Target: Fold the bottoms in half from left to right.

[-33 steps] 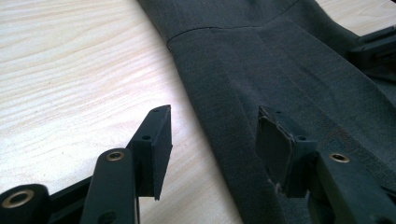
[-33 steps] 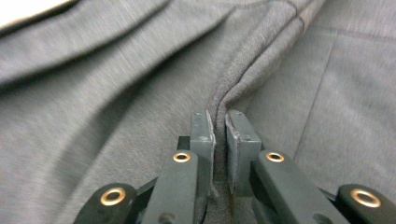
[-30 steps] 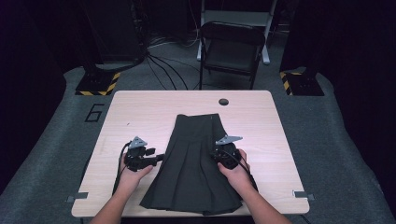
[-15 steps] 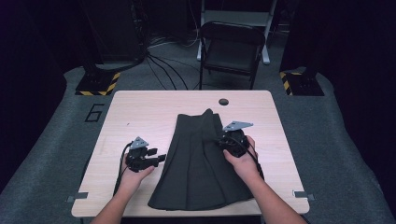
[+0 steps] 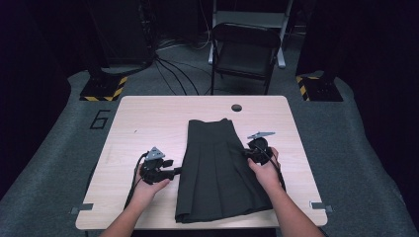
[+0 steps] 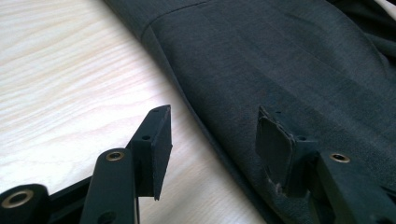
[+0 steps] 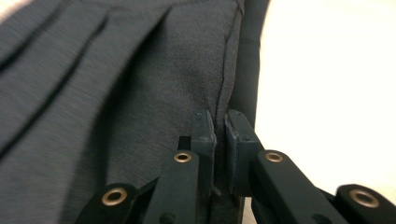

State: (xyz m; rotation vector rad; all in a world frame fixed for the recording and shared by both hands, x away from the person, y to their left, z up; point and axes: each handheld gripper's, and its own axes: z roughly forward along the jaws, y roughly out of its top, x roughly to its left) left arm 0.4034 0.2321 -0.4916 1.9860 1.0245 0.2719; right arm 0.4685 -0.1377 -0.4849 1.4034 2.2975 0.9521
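A dark grey pleated skirt lies flat on the middle of the wooden table, waistband at the far end. My left gripper rests at the skirt's left edge. It is open, and in the left gripper view one jaw stands over bare wood and the other over the cloth. My right gripper is at the skirt's right edge. In the right gripper view its jaws are shut on the skirt's side seam.
A cable hole sits near the table's far edge. Behind the table stands a black folding chair, with cables and two yellow-striped bases on the floor. Bare wood lies left and right of the skirt.
My right gripper has moved right and a little farther away, drawing the skirt's right edge outward and spreading the cloth wider. The left gripper has barely moved.
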